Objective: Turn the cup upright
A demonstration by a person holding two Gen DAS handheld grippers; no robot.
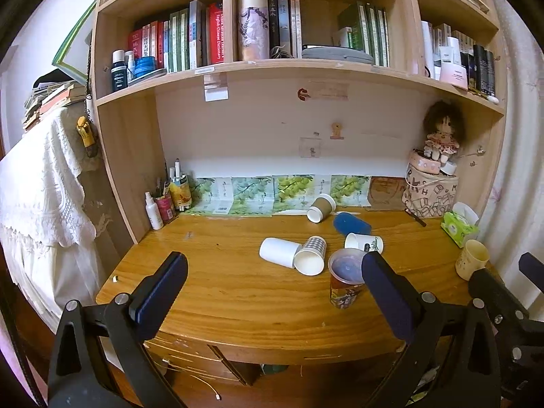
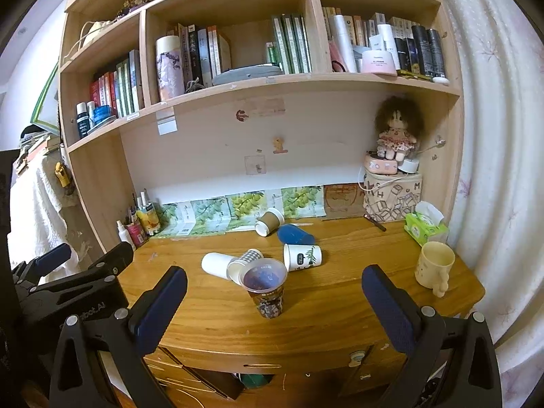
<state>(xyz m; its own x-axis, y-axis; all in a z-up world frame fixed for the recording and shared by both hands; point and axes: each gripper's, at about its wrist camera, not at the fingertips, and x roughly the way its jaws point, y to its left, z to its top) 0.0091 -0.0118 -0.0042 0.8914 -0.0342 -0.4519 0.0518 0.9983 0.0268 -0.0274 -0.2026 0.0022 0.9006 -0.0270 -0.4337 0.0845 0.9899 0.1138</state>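
Observation:
Several paper cups lie on their sides on the wooden desk (image 1: 238, 292): a plain white cup (image 1: 277, 251) (image 2: 214, 264), a checked cup (image 1: 311, 255) (image 2: 246, 260), a white cup with a green leaf print (image 1: 365, 242) (image 2: 302, 256), and a brown-sleeved cup (image 1: 321, 207) (image 2: 268, 221) near the back. A printed cup (image 1: 345, 282) (image 2: 267, 287) stands upright in front of them. My left gripper (image 1: 275, 272) and right gripper (image 2: 273, 287) are both open and empty, held back at the desk's front edge.
A cream mug (image 1: 472, 263) (image 2: 433, 267) stands upright at the right edge, next to a green tissue pack (image 2: 425, 227). A blue oval lid (image 1: 352, 223) lies behind the cups. Pen holders and a spray bottle (image 1: 154, 210) stand at back left, a patterned bag with a doll (image 2: 391, 200) at back right.

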